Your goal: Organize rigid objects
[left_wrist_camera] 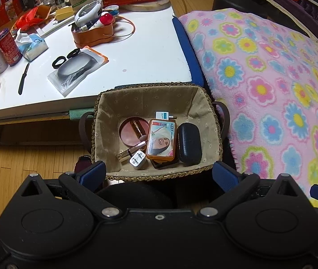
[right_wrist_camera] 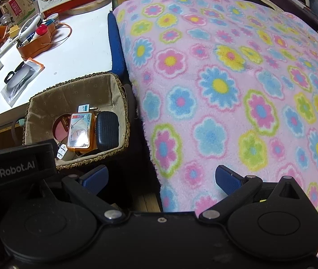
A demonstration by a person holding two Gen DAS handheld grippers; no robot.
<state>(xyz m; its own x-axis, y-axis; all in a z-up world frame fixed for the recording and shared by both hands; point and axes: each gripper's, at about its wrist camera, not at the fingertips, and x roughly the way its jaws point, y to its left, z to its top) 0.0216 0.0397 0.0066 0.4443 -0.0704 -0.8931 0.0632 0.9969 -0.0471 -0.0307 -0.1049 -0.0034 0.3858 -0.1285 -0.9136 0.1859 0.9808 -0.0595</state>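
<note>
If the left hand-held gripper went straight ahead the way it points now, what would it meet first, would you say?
Most likely the woven basket: the open left hand-held gripper points down into it, so probably the near rim or the orange box inside. Depth is hard to judge.

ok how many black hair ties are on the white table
2. One hair tie lies left of the plastic packet; the other rests on its top edge. More could be hidden among the clutter.
</note>
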